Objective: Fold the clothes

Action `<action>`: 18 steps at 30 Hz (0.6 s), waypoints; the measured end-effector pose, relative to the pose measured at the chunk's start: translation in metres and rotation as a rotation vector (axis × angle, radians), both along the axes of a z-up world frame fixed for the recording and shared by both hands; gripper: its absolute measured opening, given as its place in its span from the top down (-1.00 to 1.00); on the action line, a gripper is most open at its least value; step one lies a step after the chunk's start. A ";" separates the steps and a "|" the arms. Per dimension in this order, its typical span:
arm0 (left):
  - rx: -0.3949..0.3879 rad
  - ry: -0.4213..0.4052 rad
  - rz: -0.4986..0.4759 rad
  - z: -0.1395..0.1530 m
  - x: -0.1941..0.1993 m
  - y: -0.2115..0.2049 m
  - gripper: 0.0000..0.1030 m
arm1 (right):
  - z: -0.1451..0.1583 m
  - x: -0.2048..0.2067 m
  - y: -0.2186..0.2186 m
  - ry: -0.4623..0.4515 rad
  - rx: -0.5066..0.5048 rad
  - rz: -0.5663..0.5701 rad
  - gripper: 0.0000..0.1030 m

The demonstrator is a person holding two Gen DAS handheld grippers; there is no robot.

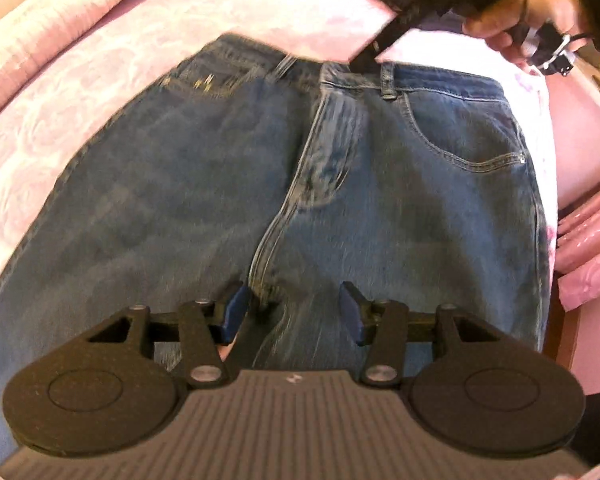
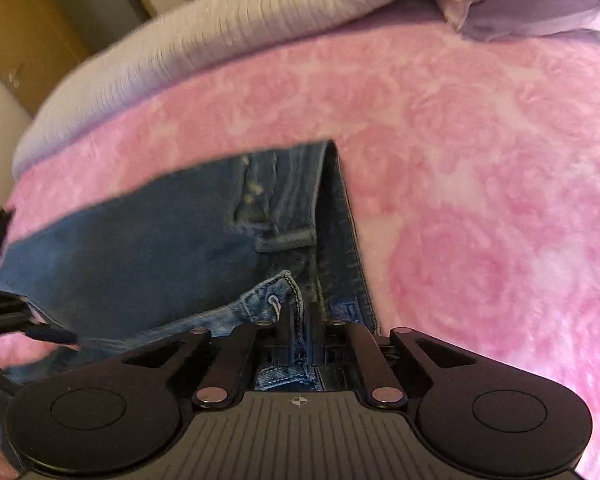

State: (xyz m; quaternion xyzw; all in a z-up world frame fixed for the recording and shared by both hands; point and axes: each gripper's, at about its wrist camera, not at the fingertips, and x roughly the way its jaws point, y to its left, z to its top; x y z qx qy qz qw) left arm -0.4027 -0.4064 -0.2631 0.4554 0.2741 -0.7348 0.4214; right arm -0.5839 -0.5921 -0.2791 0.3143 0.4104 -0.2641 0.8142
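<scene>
Your right gripper (image 2: 300, 316) is clenched on the jeans (image 1: 204, 184) waistband. Left gripper (image 1: 292, 312) released, jaws apart over the crotch seam w/ jeans flat on the pink bed (image 2: 480, 160).

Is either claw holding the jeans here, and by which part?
The right claw is shut on the jeans at the waistband, near the fly. The left claw is open over the crotch seam, holding nothing.

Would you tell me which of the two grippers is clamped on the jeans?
The right gripper, shut on the jeans waistband; the left gripper stands open.
</scene>
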 end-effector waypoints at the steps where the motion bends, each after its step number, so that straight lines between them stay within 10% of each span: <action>1: 0.006 -0.002 0.016 0.000 0.004 0.004 0.09 | -0.012 0.002 -0.003 0.037 0.020 0.008 0.93; 4: 0.018 -0.009 0.087 0.010 0.023 0.026 0.04 | -0.017 0.001 -0.004 0.057 0.029 -0.005 0.89; 8: 0.053 -0.089 0.226 0.026 0.072 0.085 0.04 | 0.009 0.001 0.023 0.125 -0.106 0.000 0.05; 18: 0.201 -0.356 0.519 0.054 0.238 0.268 -0.09 | 0.034 0.067 0.159 0.096 -0.129 0.173 -0.02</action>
